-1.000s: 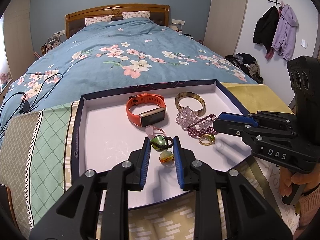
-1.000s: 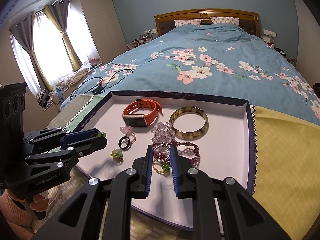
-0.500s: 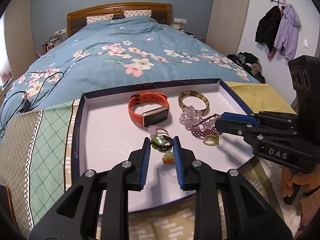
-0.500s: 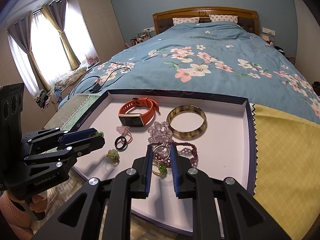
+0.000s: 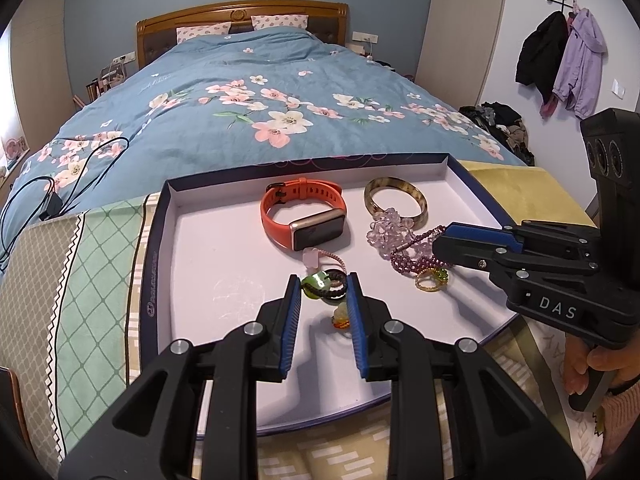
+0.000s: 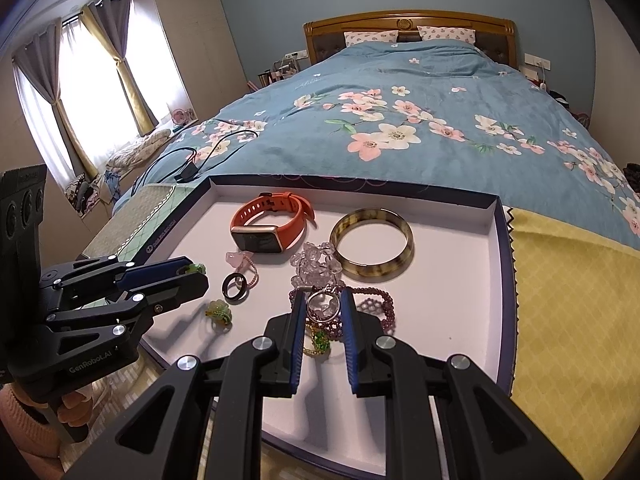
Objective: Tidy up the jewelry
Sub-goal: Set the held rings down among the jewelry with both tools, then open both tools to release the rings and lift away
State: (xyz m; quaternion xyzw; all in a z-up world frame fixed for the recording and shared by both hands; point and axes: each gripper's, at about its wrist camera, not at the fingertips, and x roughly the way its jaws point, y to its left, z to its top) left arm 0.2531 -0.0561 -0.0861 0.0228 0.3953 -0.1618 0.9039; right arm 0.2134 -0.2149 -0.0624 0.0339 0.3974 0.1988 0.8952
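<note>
A shallow white tray with a dark blue rim [image 5: 156, 264] [image 6: 503, 264] lies on the bed's foot. In it lie an orange smartwatch [image 5: 302, 216] [image 6: 268, 220], a tortoiseshell bangle [image 5: 395, 200] [image 6: 372, 242], clear crystal beads [image 5: 390, 228] [image 6: 316, 264], a purple bead bracelet [image 5: 416, 258] [image 6: 376, 304], a gold ring with green stone [image 5: 431, 279] [image 6: 318, 342], a dark ring [image 6: 235, 286] and a green-orange ring [image 5: 342, 318] [image 6: 219, 311]. My left gripper [image 5: 323, 286] [image 6: 196, 274] is shut on a green ring. My right gripper [image 6: 323, 306] [image 5: 438, 240] is shut on a silver ring [image 6: 322, 306].
The blue floral duvet [image 5: 256, 100] stretches behind the tray. A black cable [image 5: 64, 184] lies at the left. A green patterned cloth [image 5: 92, 280] and a yellow cloth [image 6: 572, 300] flank the tray. Coats [image 5: 560, 56] hang on the right wall.
Both grippers have lifted slightly and drawn back from the tray floor, each still holding its ring. The jewelry in the tray has not moved.
</note>
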